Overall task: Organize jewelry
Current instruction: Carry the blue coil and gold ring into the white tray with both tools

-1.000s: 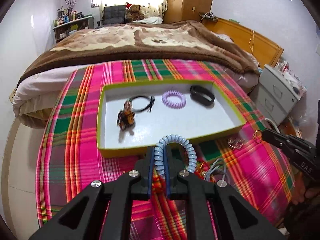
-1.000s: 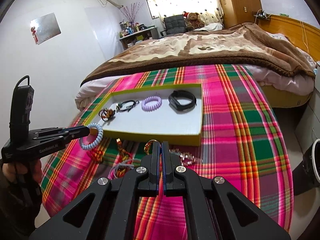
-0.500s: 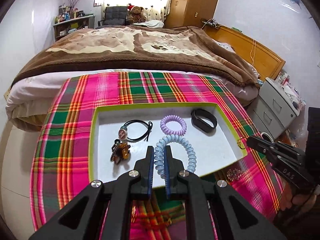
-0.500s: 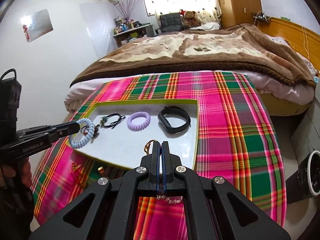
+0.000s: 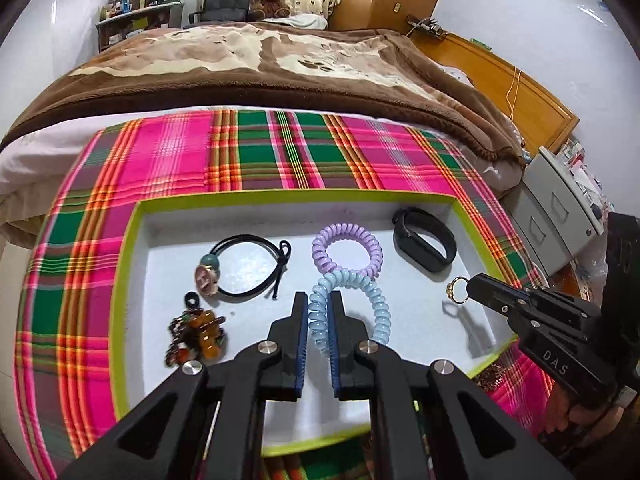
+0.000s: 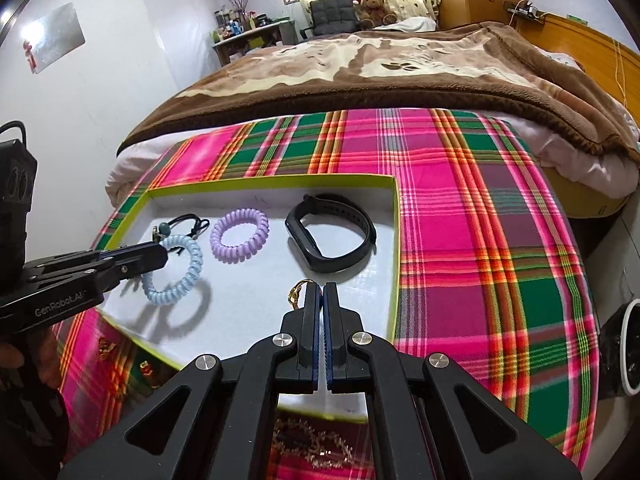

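Bedroom; a plaid cloth [image 5: 168,152] in pink and green covers the near end of the bed, with a brown blanket [image 5: 256,64] beyond it. On the cloth sits a shallow tray [image 5: 132,248] with a lime-green rim and white floor. The rim is low all round. We note bare white floor along the tray's far wall and in its near right part; the cloth to the right of the tray is open in the right wrist view.

Count inside the tray: one black hair tie [image 5: 244,264] with a charm, one beaded cluster [image 5: 196,336] near the left wall, one purple coil band [image 5: 347,249], one black wristband [image 5: 424,245] toward the far right corner. The purple coil and the wristband lie apart. More small pieces lie on the cloth in front of the tray, too blurred to count.

The left gripper [image 5: 319,304] reaches in over the near rim, level and low, its fingers pinching one side of a blue coil band [image 5: 352,304] that hangs over the tray floor just in front of the purple one; whether the two coils touch we cannot tell.

The right gripper [image 6: 321,292] comes in from the right over the tray, fingers pressed together on a small gold ring [image 6: 297,291], held above the floor near the right wall; its shadow falls below.
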A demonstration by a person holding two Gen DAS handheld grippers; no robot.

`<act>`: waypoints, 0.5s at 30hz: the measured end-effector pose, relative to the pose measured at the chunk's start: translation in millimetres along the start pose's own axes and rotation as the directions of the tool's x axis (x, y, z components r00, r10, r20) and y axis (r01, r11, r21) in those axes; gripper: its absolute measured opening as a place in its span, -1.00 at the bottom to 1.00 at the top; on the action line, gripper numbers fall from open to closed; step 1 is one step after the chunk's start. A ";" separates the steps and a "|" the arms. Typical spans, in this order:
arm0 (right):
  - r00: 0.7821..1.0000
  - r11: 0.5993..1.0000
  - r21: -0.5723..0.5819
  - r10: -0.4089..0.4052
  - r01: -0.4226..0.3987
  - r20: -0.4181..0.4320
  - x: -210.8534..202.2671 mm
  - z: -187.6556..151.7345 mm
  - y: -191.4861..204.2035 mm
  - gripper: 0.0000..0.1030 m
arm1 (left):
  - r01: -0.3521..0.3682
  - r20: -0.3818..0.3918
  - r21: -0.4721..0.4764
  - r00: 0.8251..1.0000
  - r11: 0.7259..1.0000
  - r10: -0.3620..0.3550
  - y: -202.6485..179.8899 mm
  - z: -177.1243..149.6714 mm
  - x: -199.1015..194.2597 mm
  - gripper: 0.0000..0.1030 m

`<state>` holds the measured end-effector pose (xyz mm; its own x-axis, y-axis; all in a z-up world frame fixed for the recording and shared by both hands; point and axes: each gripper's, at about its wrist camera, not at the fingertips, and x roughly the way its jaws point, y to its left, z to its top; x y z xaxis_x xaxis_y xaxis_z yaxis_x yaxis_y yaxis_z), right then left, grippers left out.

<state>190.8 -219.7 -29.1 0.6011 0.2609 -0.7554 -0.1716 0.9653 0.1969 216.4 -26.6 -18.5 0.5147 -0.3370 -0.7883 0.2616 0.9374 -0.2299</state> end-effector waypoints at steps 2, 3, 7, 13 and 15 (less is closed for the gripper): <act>1.000 1.000 -0.005 -0.007 0.007 -0.006 4.2 1.1 0.4 -0.98 | -0.001 -0.012 0.002 1.000 1.000 0.001 -0.7 0.2 5.4 -0.81; 1.000 1.000 -0.011 -0.013 0.013 -0.009 6.3 1.3 1.4 -0.98 | -0.004 -0.018 0.003 1.000 1.000 0.004 -1.1 -0.2 8.5 -0.81; 0.999 0.998 -0.042 -0.037 0.036 -0.023 12.8 0.9 4.2 -0.98 | -0.008 -0.036 0.002 0.999 1.000 0.008 -0.9 -1.3 16.1 -0.81; 0.998 0.997 -0.057 -0.052 0.050 -0.026 16.4 0.8 3.8 -0.98 | -0.004 -0.040 -0.015 0.999 1.000 0.004 0.4 -1.2 18.5 -0.81; 0.998 0.997 -0.058 -0.053 0.052 -0.025 17.1 0.4 3.0 -0.98 | -0.005 -0.041 -0.017 0.999 1.000 0.004 0.4 -1.2 18.6 -0.81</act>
<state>200.8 -212.3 -41.2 0.5897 0.2087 -0.7802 -0.1850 0.9753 0.1211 225.1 -32.4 -34.0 0.4818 -0.3295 -0.8120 0.2450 0.9403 -0.2362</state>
